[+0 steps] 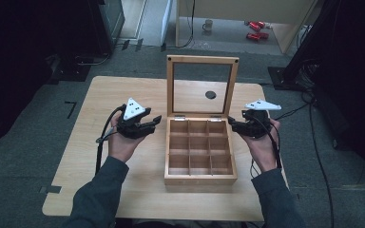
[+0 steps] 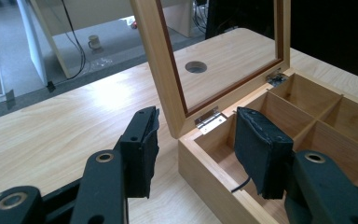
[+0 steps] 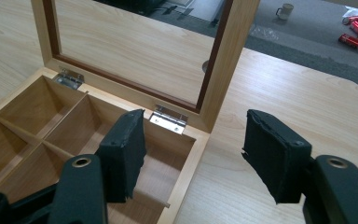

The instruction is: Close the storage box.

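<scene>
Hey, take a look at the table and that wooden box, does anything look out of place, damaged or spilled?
Nothing stands out. The light wooden compartment box sits square on the pale wooden table, its glass-paned lid upright on both hinges and its dividers straight. The left claw and right claw hover open on either side.

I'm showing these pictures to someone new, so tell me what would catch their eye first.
The wooden box at the table's middle draws the eye first: its glass-paned lid stands upright, and its nine compartments look empty. Next come the two open grippers flanking it, the left gripper and right gripper, each pointing toward the box's hinged back corners. Beyond the table, a mug and red items lie on the floor.
</scene>
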`<state>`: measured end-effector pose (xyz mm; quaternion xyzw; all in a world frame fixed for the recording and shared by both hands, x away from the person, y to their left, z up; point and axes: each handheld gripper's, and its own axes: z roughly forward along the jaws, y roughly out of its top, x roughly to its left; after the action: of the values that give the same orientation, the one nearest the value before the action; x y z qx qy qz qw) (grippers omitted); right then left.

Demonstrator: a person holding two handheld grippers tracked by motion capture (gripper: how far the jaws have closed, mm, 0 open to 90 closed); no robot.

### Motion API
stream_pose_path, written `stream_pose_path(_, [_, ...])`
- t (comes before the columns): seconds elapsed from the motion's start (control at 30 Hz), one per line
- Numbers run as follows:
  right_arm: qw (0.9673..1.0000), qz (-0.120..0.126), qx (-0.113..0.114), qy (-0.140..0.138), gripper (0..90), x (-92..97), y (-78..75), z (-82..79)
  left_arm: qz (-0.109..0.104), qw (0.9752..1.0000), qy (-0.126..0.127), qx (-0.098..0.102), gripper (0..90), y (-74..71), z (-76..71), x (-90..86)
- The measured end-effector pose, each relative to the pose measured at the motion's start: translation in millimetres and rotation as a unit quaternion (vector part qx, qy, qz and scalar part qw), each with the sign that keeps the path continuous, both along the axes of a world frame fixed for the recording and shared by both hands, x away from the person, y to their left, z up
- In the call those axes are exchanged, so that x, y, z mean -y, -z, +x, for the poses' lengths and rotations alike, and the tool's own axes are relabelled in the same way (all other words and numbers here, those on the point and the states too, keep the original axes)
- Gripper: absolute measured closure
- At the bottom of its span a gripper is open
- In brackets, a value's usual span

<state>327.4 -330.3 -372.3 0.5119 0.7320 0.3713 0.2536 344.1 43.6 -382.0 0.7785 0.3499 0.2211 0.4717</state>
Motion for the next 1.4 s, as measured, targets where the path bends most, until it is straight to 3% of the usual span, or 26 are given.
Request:
stream_pose_path(0.37, [0.9999,0.009,0.010,0.002,42.6,0.5,-4.7,14.5,0.012,0.9999,-0.006,0.007,51.5,-3.4,16.0,2.2])
stream_pose_path(0.73, [0.9998,0.005,0.015,0.008,43.5,5.8,-9.1,31.4,0.008,0.9998,-0.013,0.010,52.2,-6.0,30.6,7.0])
stream_pose_path(1.0, [0.9996,0.009,0.023,0.011,43.6,10.3,-15.8,40.5,0.014,0.9998,-0.011,0.005,53.8,-8.7,41.2,13.3])
stream_pose_path(1.4, [0.9998,0.003,0.014,0.012,42.9,10.1,-15.5,58.6,0.017,0.9996,-0.022,-0.005,49.0,-15.7,57.6,24.4])
